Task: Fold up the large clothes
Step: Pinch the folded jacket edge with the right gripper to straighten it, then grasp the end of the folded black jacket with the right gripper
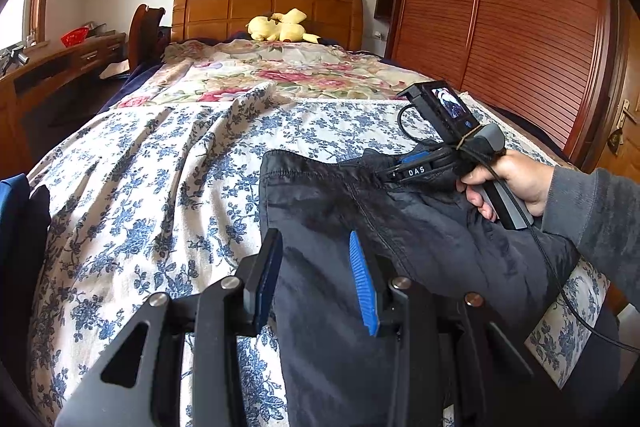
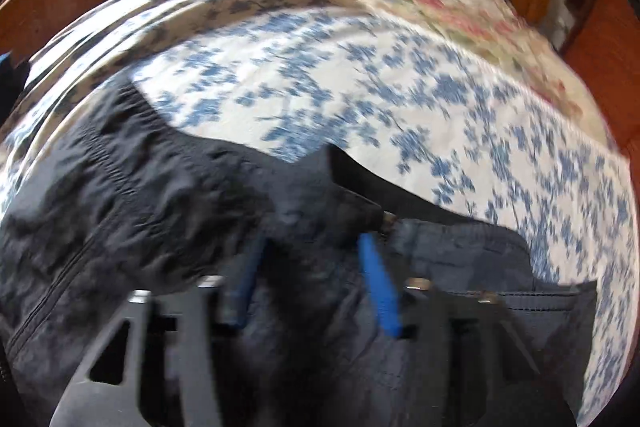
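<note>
- Two handheld grippers work over one dark navy garment [image 1: 420, 227] that lies on the near end of a bed [image 1: 160, 155] covered by a blue-flowered sheet
- Left gripper [image 1: 316, 267] points forward along the bed, its jaws standing apart with a clear gap; the garment's left edge runs up between the fingers [image 1: 362, 279], the blue pad of the right one lying against the cloth and the left one out over bare sheet, and nothing is pinched
- Right gripper [image 1: 404, 171] shows in the left wrist view held in the person's right hand [image 1: 508, 183], wrist level, grey sleeve [image 1: 592, 211] coming in from the right, fingers curled around the handle; its tip sits at the garment's far hem, but whether it has closed on the cloth cannot be told there
- Right wrist view is blurred: the right gripper's own fingers [image 2: 378, 283] stand apart over crumpled dark cloth that fills the gap; a grip cannot be confirmed
- One yellow plush toy [image 1: 280, 25] rests by the wooden headboard [image 1: 264, 7], well apart from the garment
</note>
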### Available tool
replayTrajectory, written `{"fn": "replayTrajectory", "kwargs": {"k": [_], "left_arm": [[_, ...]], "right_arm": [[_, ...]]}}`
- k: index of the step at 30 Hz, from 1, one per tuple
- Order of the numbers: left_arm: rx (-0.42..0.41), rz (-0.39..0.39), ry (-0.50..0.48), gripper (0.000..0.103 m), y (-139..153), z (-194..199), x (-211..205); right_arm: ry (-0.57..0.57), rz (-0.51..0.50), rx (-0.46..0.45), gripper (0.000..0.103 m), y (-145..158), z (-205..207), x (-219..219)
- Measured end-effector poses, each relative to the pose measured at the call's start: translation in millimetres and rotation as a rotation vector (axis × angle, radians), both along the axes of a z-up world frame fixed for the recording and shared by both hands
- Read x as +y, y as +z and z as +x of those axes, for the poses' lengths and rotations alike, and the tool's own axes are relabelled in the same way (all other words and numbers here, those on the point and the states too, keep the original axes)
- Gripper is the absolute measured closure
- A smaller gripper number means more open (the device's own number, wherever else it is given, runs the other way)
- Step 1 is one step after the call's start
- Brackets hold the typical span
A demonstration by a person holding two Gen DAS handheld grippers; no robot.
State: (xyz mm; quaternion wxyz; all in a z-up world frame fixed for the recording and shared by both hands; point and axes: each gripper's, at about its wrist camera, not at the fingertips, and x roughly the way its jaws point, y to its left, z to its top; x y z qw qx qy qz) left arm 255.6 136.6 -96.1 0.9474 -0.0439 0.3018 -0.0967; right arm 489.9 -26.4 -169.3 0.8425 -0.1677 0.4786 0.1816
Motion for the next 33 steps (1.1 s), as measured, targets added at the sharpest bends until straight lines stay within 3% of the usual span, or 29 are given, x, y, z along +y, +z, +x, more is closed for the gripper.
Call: {"fn": "replayTrajectory", "kwargs": {"k": [4, 7, 9, 11, 12, 14, 20, 23, 28, 30, 32, 33], "left_arm": [[0.005, 0.003, -0.005, 0.070, -1, 1, -2], [0.009, 0.004, -0.007, 0.070, -2, 4, -2], [0.010, 0.006, -0.009, 0.070, -3, 5, -3], [0.010, 0.007, -0.010, 0.070, -3, 5, -4], [0.010, 0.006, -0.010, 0.070, -3, 5, -4], [0.010, 0.006, -0.011, 0.070, -3, 5, -3], [0.012, 0.005, -0.006, 0.070, -3, 4, -2], [0.013, 0.007, -0.007, 0.070, -4, 3, -2], [0.016, 0.007, -0.009, 0.070, -5, 2, -3], [0.014, 0.009, -0.013, 0.070, -4, 1, -6], [0.010, 0.014, -0.019, 0.070, -3, -1, -10], [0.008, 0.016, -0.023, 0.070, -2, -2, -12]], "right_arm": [[0.005, 0.084, 0.112, 0.039, -7, 3, -7], [0.064, 0.039, 0.124, 0.040, -9, -3, -2], [0.080, 0.033, 0.138, 0.045, -10, -5, -1], [0.101, 0.030, 0.141, 0.061, -10, -8, -1], [0.110, 0.019, 0.133, 0.063, -9, -11, 1], [0.142, 0.015, 0.121, 0.093, -5, -18, 7], [0.152, -0.052, -0.065, 0.097, 12, -30, 32], [0.104, -0.009, -0.146, 0.097, 28, -19, 36], [0.069, -0.058, -0.164, 0.092, 30, -3, 52], [0.021, -0.024, -0.149, 0.078, 36, -1, 45], [-0.007, 0.012, -0.171, 0.047, 49, -4, 33], [-0.014, 0.031, -0.182, 0.043, 57, -8, 25]]}}
